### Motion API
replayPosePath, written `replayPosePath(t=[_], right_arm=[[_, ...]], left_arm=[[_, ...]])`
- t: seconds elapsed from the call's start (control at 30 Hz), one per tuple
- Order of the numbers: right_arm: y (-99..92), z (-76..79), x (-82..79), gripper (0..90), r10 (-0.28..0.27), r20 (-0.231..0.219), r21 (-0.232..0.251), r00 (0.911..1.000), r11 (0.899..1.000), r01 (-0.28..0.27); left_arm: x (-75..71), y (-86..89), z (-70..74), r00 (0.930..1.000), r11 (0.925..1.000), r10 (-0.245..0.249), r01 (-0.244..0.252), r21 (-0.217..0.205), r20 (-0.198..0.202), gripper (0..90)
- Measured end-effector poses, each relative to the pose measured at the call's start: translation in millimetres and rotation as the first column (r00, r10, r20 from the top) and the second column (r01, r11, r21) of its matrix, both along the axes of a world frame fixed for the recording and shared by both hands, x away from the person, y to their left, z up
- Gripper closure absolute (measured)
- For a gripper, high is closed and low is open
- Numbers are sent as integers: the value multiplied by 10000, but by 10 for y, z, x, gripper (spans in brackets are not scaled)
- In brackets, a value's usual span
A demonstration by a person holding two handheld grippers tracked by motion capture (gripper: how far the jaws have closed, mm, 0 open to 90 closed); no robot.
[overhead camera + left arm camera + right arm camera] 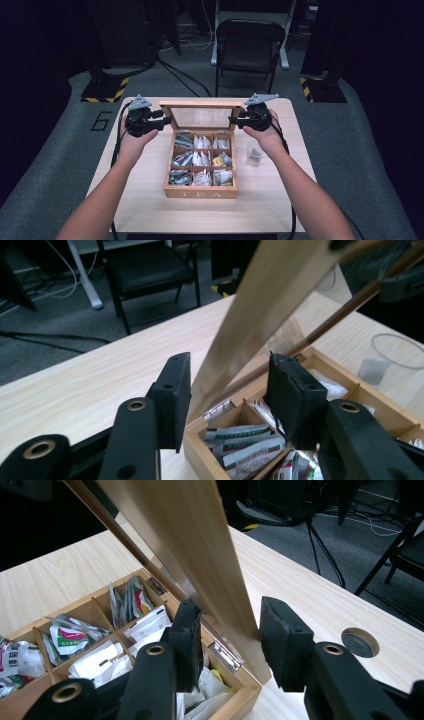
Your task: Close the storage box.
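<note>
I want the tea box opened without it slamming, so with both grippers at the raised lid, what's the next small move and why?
Probably close both grippers a little more before moving the lid. The left gripper straddles one side edge with a gap at its pads; the right gripper sits closer around the other edge. The lid stands nearly upright over the tea box, so a loose hold could drop it.

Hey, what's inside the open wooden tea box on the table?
The wooden tea box has nine compartments, each holding packets: white sachets in the middle column, green-printed ones on the left, one yellow packet. Anything beneath the top packets is covered.
</note>
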State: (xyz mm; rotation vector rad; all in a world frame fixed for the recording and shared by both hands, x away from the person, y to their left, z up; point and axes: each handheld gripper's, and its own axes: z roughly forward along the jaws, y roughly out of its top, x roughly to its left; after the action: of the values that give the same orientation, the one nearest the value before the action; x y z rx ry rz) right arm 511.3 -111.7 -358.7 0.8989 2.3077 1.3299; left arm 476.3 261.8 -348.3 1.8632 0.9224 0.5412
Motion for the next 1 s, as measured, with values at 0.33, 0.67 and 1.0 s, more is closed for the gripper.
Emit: replayPosePath(t=[0.33,0.67,1.0], right_arm=[[-8,-18,-26,602,63,141,15,9999,10000,-63],[-53,-9,-68,560,48,-74,351,10000,9994,-46],[-98,118,-262,536,120,17,209,9999,9997,-121]], left_arm=[[-21,-5,28,9997,9997,-253,253,37,76,621],[-49,-6,19,9996,9996,-282,282,26,57,623],[-121,-4,-17,9995,9995,-302,301,55,127,622]])
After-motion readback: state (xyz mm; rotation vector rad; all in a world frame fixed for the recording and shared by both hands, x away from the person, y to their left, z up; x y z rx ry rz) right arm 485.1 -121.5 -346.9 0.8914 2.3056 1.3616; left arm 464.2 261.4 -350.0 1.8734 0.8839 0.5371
